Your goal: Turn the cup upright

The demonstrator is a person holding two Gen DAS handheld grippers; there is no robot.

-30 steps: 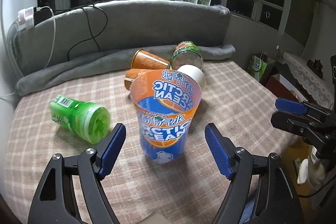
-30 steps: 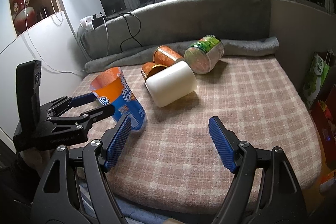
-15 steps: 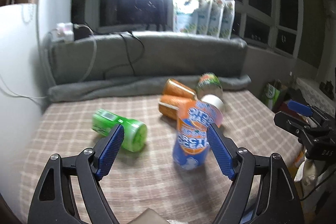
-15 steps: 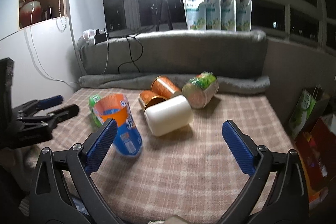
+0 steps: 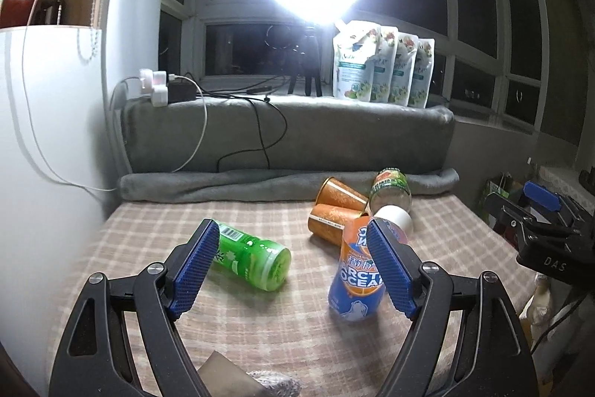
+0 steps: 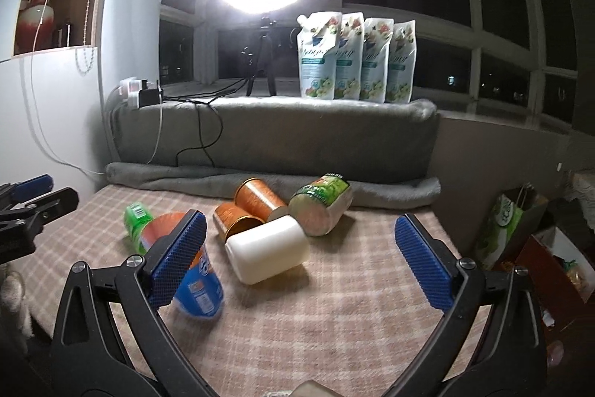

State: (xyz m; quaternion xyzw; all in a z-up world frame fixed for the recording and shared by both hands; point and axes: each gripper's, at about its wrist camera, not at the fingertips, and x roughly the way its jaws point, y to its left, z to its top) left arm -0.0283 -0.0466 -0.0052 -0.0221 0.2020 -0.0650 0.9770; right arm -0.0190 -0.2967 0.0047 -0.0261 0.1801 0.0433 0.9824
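The left gripper (image 5: pixel 290 266) has pulled up and back from the blue-and-orange cup (image 5: pixel 357 279) over the last second, so the cup that sat between its spread fingers now stands free on the checked cloth (image 5: pixel 260 322), mouth up and leaning a little, behind the right-hand pad in the left wrist view. The right gripper (image 6: pixel 297 259) has lifted away too; both hang with fingers wide apart, holding nothing. To my eye the flip looks done for this cup, though its lean makes me watch whether it settles. Counting what lies there: one green bottle (image 5: pixel 249 257) on its side, two copper-orange cups (image 6: pixel 245 209) on their sides, one white cup (image 6: pixel 267 253) on its side, one green-labelled jar (image 6: pixel 321 203) tipped over, and four pouches (image 6: pixel 357 58) on the sill.
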